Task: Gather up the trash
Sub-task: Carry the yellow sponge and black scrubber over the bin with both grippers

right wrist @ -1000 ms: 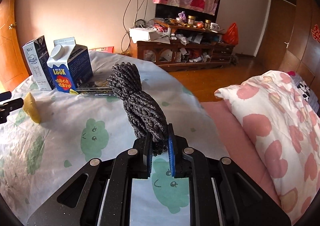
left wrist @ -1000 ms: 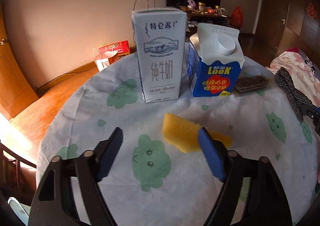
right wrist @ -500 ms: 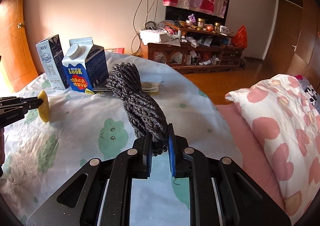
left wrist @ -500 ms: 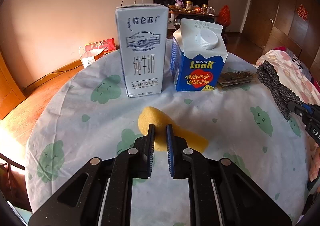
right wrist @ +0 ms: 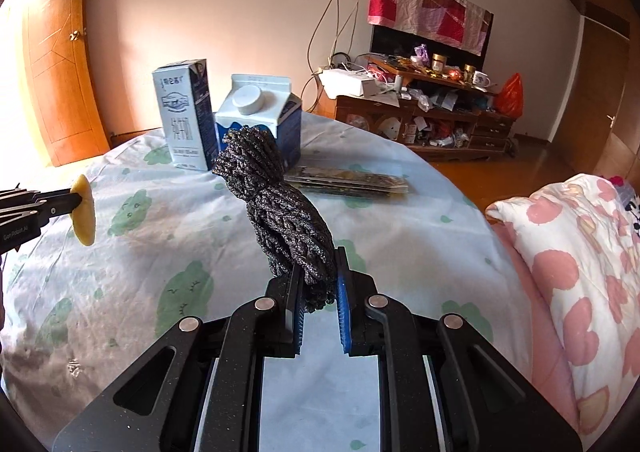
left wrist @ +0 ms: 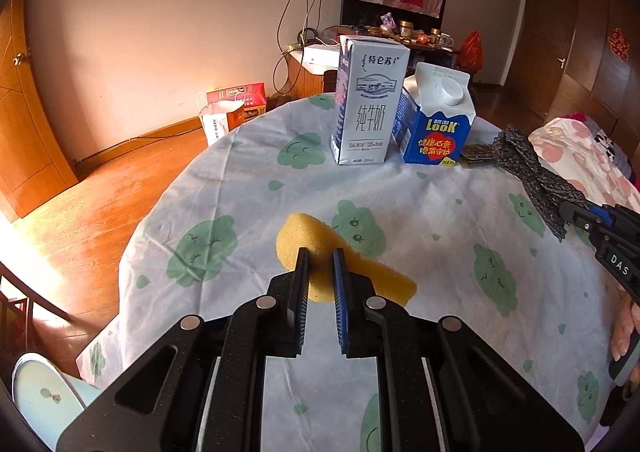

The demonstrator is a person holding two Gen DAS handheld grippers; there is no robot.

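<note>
The left claw (left wrist: 319,272) is squeezed nearly shut on a yellow sponge (left wrist: 308,248). From the right wrist view the sponge (right wrist: 84,216) hangs in the air above the left edge of the table (right wrist: 420,220), off the cloth.

The right claw (right wrist: 319,280) is closed tight on a dark gray bundle of rope (right wrist: 276,212). The bundle sticks up from the claw and leans toward the far edge of the table. It looks lifted off the cloth, but I cannot tell for sure.

2 cartons stand near the far edge of the table. The tall white milk carton (left wrist: 370,106) is on the left. The blue carton with a white cap (left wrist: 436,120) is just beside it on the right. A flat stack of dark packets (right wrist: 348,182) lies on the cloth near the blue carton.

A pink flowered blanket (right wrist: 580,252) lies past the right edge of the table.
</note>
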